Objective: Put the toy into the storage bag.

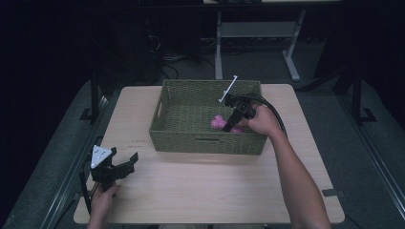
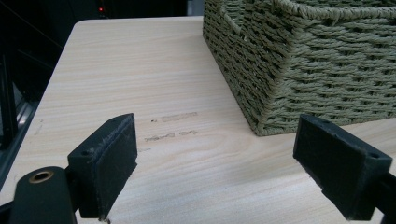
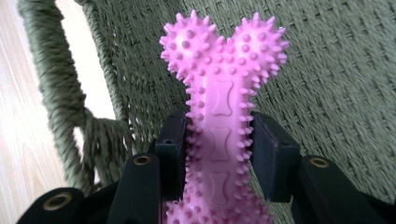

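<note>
A person at a pale wooden table (image 1: 205,191) works a gripper in each hand. The right gripper (image 1: 228,125), reaching in from about 3 o'clock, dips into a green woven basket (image 1: 205,143) that sits toward the table's far side. Its jaws are clamped on the shaft of a pink spiked toy bone (image 3: 219,93), pads pressing both sides; the right gripper view has the bone's knobbed end standing out beyond the jaws against the basket's weave, with a handle opening (image 3: 88,79) in the wall at 9 o'clock. From above, the bone (image 1: 218,122) appears low inside the basket, right of centre and near the front wall, though the dim light makes it hard to say whether it touches the bottom. The left gripper (image 1: 119,164) rests at the table's 7 o'clock corner, well apart from the basket, its jaws spread wide with nothing between them. The left gripper view has bare tabletop in the gap and the basket's near corner (image 2: 266,121) at 2 o'clock.
</note>
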Tool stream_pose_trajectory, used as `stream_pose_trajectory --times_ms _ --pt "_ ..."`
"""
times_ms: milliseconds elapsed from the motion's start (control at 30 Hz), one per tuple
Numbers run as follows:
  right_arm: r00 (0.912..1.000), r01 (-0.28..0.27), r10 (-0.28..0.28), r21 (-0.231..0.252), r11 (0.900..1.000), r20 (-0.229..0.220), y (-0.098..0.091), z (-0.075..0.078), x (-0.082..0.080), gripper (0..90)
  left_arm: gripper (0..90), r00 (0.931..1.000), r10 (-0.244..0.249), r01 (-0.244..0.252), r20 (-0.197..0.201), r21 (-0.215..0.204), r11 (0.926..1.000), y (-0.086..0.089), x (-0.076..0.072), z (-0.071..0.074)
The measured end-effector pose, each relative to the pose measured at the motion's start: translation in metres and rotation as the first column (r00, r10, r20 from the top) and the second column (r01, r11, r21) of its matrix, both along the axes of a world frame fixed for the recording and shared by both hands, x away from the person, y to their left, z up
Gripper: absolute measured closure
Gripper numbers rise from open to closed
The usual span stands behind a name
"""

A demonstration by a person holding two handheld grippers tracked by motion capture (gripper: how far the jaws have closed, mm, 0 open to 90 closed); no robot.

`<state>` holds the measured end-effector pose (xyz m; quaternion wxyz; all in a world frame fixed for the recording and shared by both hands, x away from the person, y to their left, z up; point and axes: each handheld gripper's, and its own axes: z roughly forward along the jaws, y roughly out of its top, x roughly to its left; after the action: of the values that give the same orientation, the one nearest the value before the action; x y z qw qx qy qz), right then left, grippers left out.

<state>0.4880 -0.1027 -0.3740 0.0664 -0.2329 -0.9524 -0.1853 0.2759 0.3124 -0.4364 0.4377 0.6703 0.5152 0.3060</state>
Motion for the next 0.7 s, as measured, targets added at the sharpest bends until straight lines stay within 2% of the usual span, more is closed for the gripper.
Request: stream_pose_trajectory --times_ms 400,433,500,700 --pt "0.9997 -0.007 0.007 -0.005 1.0 -0.025 0.01 -0.01 0.003 57.5 13.0 1.0 0.004 -0.004 -0.003 -0.002 1.0 0.001 0.0 0.0" --pt "0.9991 -0.01 0.01 -0.019 0.9998 -0.041 0.012 -0.013 0.003 56.3 12.9 1.0 0.005 -0.005 -0.003 -0.005 1.0 0.001 0.0 0.0" --pt "0.9991 -0.013 0.011 -0.041 0.9991 -0.04 0.014 -0.016 0.003 54.0 13.0 1.0 0.005 -0.005 -0.005 -0.005 1.0 0.002 0.0 0.0" --pt "0.9995 0.012 -0.012 0.004 0.9999 -0.03 0.008 -0.014 0.002 52.4 13.0 1.0 0.005 -0.005 -0.006 -0.006 1.0 0.002 0.0 0.0"
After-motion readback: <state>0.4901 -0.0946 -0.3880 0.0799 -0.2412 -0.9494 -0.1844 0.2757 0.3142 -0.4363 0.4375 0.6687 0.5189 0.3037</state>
